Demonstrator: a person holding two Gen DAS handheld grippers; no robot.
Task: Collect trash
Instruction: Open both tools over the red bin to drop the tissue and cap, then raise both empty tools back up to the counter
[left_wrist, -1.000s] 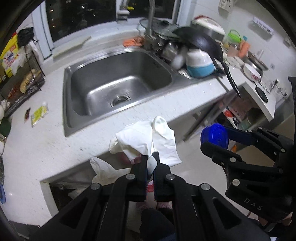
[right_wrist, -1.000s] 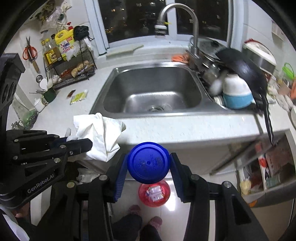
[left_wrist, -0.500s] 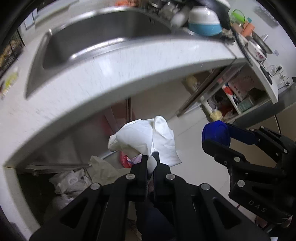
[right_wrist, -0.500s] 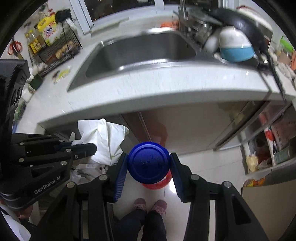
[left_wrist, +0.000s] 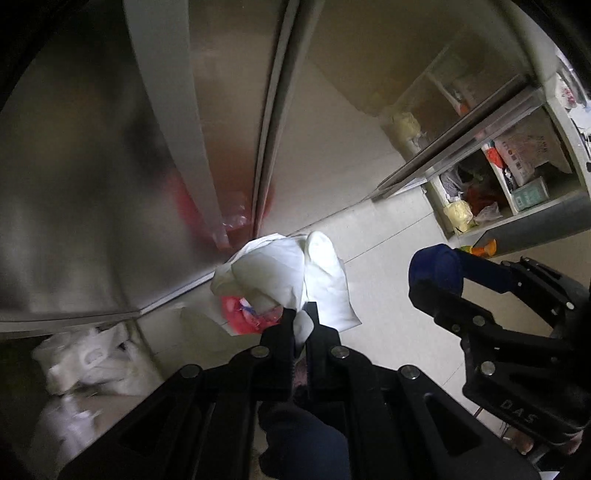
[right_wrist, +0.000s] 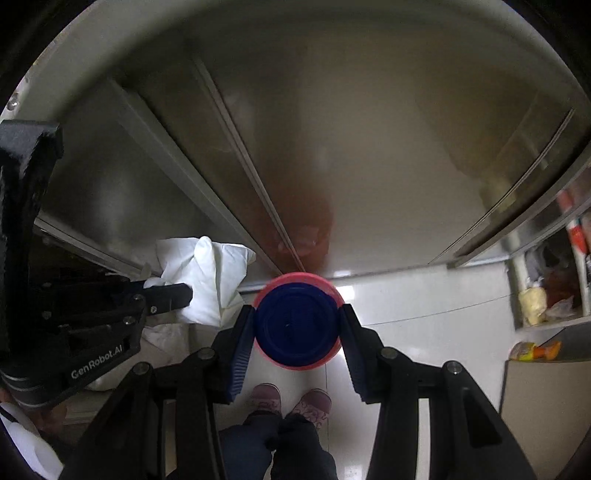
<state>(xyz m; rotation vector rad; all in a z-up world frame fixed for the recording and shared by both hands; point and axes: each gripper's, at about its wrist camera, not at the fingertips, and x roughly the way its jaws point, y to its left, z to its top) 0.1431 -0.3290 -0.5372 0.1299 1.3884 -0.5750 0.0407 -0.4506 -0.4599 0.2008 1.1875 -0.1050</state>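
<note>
brushed steel cabinet doors (left_wrist: 207, 122) fill the upper view, dim and faintly reflecting red. below lies a pale glossy tiled floor (right_wrist: 424, 306). at right, open shelves (left_wrist: 517, 173) hold bags and boxes; white plastic bags (left_wrist: 85, 362) sit low left.

Words on the two grippers

The left gripper (right_wrist: 168, 295) says "GenRobot.AI" in white letters. The right gripper (left_wrist: 436, 277) says "DAS" on its black side.

I see a crumpled white tissue (left_wrist: 284, 273) pinched at its bottom edge, hanging over my red bin (left_wrist: 240, 317). A round blue lid (right_wrist: 295, 325) sits face-on, directly above that bin.
</note>
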